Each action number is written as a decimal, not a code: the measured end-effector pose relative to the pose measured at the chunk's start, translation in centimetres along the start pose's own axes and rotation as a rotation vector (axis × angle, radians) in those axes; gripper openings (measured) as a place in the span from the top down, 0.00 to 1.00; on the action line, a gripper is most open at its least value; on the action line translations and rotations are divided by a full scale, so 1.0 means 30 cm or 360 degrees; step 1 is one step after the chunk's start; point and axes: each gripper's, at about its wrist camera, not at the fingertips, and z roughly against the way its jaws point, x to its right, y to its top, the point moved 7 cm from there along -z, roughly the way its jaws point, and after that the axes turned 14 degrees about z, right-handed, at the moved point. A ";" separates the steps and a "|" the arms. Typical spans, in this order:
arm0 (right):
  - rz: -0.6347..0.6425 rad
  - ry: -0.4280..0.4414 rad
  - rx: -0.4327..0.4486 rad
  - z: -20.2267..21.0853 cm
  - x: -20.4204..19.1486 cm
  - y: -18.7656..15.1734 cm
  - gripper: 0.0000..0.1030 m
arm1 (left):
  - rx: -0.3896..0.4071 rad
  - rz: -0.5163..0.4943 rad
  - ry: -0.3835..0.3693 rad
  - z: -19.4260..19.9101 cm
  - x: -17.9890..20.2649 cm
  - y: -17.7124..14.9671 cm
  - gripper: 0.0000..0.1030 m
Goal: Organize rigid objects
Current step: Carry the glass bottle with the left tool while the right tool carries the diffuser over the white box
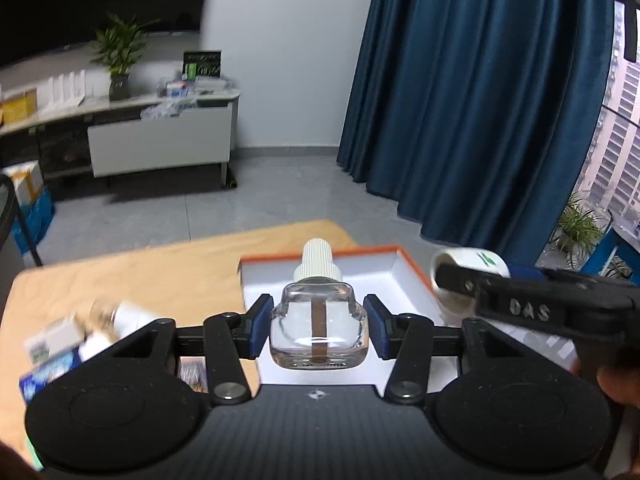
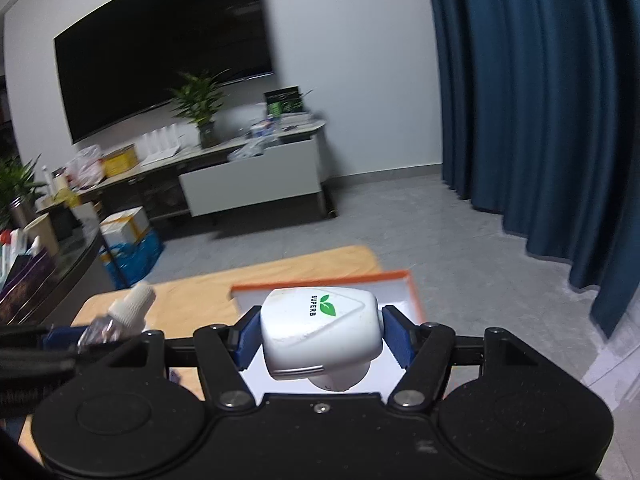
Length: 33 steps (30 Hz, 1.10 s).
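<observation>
My left gripper (image 1: 318, 330) is shut on a clear glass bottle (image 1: 319, 328) with a white ribbed cap and a brown wick, held above the near part of a white box with an orange rim (image 1: 320, 258). My right gripper (image 2: 320, 338) is shut on a white plastic device (image 2: 320, 332) printed with a green leaf and "SUPERB", also over the box (image 2: 320, 282). In the left wrist view the right gripper (image 1: 452, 284) with the white device (image 1: 468, 268) is at the right. In the right wrist view the bottle (image 2: 124, 314) shows at the left.
The box lies on a wooden table (image 1: 140, 280) whose far edge meets grey floor. Small cartons and a white bottle (image 1: 72, 340) lie at the table's left. A blue curtain (image 1: 480, 100) hangs at the right, and a low cabinet (image 2: 248, 184) stands against the far wall.
</observation>
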 end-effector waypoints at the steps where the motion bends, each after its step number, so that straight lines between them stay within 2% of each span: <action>1: -0.0006 -0.0008 -0.0006 -0.009 0.014 0.000 0.26 | 0.0010 0.0003 0.0005 -0.001 0.008 0.004 0.51; 10: 0.0018 0.0029 -0.0097 -0.127 0.037 -0.014 0.26 | -0.0005 0.0124 0.0094 -0.041 -0.028 -0.021 0.51; 19: 0.0075 0.0045 -0.0145 -0.187 0.039 0.006 0.26 | -0.0006 0.0134 0.0134 -0.076 0.036 0.056 0.51; 33: 0.0106 0.0074 -0.0209 -0.251 0.031 -0.007 0.26 | -0.0053 0.0177 0.0184 -0.120 0.036 0.072 0.51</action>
